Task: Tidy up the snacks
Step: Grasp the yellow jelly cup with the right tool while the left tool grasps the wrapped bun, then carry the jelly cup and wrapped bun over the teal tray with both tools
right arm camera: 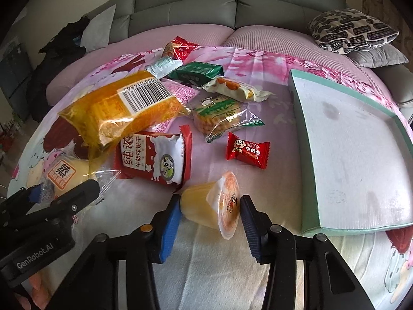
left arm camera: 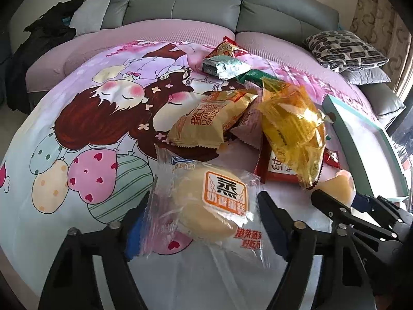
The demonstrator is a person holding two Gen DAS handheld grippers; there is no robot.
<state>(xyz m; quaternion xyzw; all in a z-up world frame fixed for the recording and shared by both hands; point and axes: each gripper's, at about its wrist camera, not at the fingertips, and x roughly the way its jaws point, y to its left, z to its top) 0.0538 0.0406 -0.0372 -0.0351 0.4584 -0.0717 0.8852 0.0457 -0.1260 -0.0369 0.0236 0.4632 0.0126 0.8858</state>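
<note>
My left gripper (left arm camera: 204, 222) is open around a clear-wrapped steamed cake (left arm camera: 206, 204) lying on the cartoon cloth; its fingers stand on either side without squeezing it. My right gripper (right arm camera: 209, 214) is open around a yellow jelly cup (right arm camera: 211, 204) lying on its side, with the blue left pad touching its base. The right gripper also shows in the left wrist view (left arm camera: 335, 206). A pile of snacks lies beyond: a yellow bag (right arm camera: 116, 111), a red milk-biscuit pack (right arm camera: 152, 157), a red candy (right arm camera: 247, 149), a cracker pack (right arm camera: 219, 116).
A shallow teal-edged tray (right arm camera: 304, 134) lies to the right, nothing in it. More packs, green (right arm camera: 198, 73), silver (right arm camera: 165, 66) and red (right arm camera: 178, 47), lie farther back. A grey sofa (right arm camera: 232, 5) with patterned cushions (right arm camera: 353, 29) stands behind.
</note>
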